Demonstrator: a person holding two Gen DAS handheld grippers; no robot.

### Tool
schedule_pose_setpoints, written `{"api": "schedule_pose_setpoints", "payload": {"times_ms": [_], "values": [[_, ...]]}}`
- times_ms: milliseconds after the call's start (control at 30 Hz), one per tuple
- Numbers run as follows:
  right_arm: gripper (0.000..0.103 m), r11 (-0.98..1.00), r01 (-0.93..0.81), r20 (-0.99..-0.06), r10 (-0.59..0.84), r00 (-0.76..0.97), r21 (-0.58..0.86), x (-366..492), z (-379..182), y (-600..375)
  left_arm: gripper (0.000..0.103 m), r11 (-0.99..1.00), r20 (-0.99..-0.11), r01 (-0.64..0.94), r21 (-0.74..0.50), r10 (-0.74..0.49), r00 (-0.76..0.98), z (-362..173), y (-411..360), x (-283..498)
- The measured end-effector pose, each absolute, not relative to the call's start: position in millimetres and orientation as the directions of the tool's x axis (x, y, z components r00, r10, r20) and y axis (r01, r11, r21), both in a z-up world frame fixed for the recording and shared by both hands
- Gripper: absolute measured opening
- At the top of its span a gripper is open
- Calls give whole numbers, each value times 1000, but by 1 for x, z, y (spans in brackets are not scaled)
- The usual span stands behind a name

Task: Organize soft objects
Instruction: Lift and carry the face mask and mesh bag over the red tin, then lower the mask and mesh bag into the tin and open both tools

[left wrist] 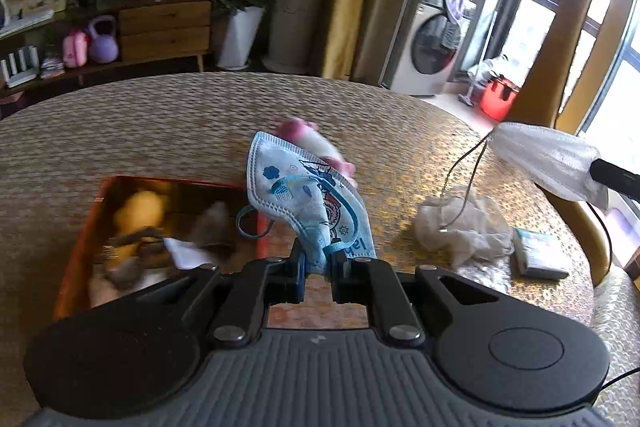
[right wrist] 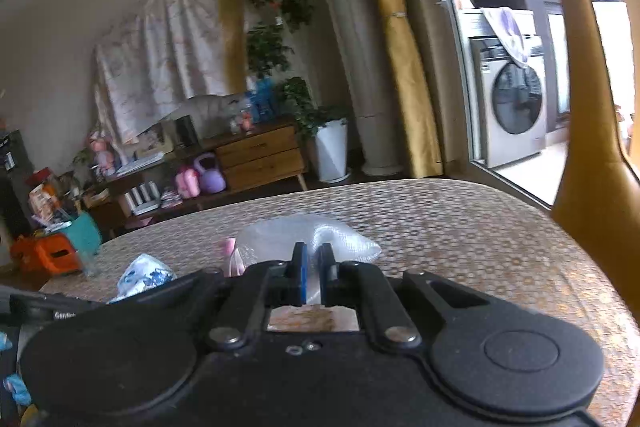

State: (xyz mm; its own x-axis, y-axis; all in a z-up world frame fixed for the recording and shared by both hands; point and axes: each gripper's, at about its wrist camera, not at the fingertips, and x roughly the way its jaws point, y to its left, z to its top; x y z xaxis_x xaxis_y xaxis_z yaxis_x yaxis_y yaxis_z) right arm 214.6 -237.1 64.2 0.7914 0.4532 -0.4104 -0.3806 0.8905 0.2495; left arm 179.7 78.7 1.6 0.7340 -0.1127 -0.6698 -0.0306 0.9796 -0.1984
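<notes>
Blue mask (left wrist: 308, 195) pinched betw. L jaws, white mask (right wrist: 312, 239) betw. R jaws.

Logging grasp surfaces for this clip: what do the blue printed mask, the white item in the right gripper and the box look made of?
Blue printed mask: soft nonwoven fabric, matte, stitched edge, creasing where the left gripper pinches it. White mask: thin, pleated, probably nonwoven, with dangling ear loops. Box: rigid orange walls, glossy reflective inside, perhaps tin or foil-lined card.
</notes>
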Motion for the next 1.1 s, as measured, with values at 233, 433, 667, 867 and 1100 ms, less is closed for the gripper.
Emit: {"api": "schedule_pose_setpoints", "payload": {"times_ms": [233,433,667,867,1100], "values": [[5,858,-452,-414,513,752,243,209,70,-184,12,980,-671,-73,-183,-70,738,9,124,164],[5,831,-504,-432,553,712,233,208,68,-133,12,980,-682,-101,-172,-45,730,6,158,156],[5,814,-544,-467,569,677,202,205,58,-80,12,979,-711,-120,-163,-33,702,-10,186,151],[6,830,-523,-521,538,663,191,211,41,-42,12,981,-747,-115,-159,-43,664,-27,201,151],[6,852,-507,-576,483,660,133,215,16,1,12,984,-762,-92,-152,-57,645,-40,206,160]]}}
